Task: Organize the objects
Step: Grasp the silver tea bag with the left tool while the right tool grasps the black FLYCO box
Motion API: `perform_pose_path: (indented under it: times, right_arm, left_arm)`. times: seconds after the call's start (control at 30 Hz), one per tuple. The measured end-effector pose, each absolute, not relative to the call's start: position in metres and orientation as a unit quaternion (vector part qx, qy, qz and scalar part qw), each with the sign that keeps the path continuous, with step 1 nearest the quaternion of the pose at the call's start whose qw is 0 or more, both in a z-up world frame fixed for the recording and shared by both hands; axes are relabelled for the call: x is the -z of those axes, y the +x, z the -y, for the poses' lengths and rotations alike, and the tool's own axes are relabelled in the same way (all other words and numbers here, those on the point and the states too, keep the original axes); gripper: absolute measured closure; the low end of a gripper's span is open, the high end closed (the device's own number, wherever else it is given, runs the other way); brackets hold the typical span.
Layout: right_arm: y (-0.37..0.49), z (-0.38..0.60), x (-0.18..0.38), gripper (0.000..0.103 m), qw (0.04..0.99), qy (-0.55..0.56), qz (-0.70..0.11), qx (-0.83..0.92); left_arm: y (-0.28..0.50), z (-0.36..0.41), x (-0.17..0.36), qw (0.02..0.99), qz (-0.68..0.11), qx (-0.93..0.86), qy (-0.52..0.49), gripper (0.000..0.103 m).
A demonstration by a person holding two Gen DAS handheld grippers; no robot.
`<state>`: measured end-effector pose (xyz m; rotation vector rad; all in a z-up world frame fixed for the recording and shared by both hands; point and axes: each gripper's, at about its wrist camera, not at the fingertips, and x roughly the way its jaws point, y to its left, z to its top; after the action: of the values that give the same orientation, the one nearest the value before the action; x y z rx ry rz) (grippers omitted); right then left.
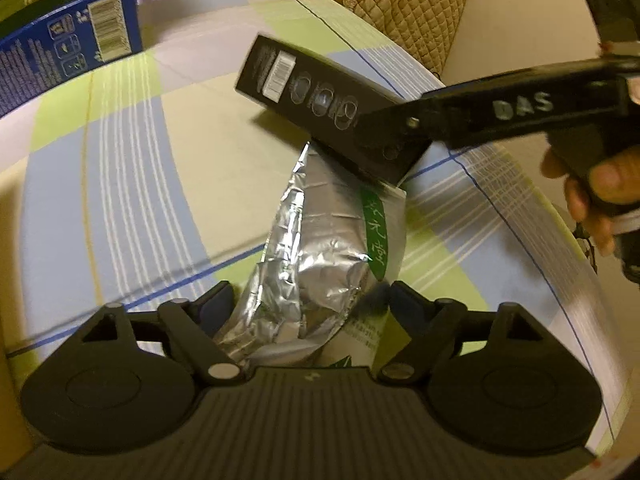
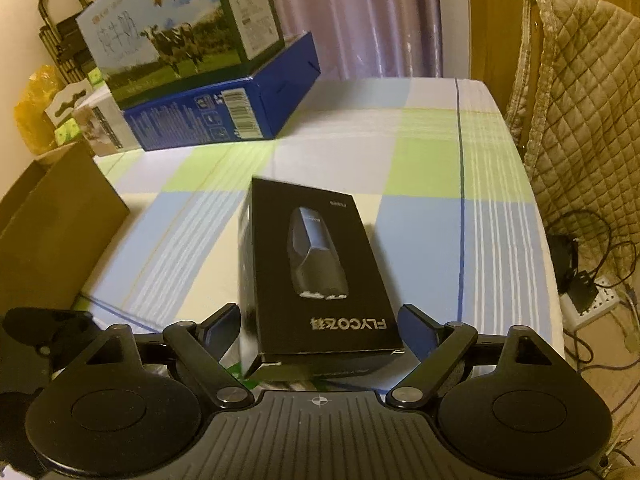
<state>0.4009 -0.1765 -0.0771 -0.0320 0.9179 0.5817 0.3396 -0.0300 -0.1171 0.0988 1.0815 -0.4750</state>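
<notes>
My left gripper (image 1: 308, 300) is shut on a crumpled silver foil bag (image 1: 316, 248) with a green label, held above the checked tablecloth. My right gripper (image 2: 320, 320) is shut on a black FLYCO shaver box (image 2: 316, 272), its fingers on the box's two long sides. In the left wrist view that black box (image 1: 320, 104) hangs tilted in the air just above the top of the foil bag, with the right gripper's finger (image 1: 400, 124) on its right end. I cannot tell whether box and bag touch.
A blue box (image 2: 224, 108) with a milk carton box (image 2: 168, 36) stacked on it stands at the table's far left. A brown cardboard box (image 2: 56, 220) is at the left edge. A quilted cover (image 2: 580, 112) hangs on the right, with cables and a power strip (image 2: 592, 308) on the floor.
</notes>
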Motion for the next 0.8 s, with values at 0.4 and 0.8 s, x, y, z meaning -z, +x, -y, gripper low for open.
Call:
perform_pose_path:
  times: [0.4,0.8]
  right_arm:
    - [0.378,0.178,0.056,0.048,0.855,-0.034,-0.442,-0.268]
    - [0.337,0.183,0.064,0.028,0.842,-0.105,-0.445,-0.287]
  left_arm:
    - [0.318,0.033,0.107,0.835,-0.504,0.218,0.047,0.055]
    - [0.232,-0.006,0.101,0.846,-0.504,0.172,0.015,0.056]
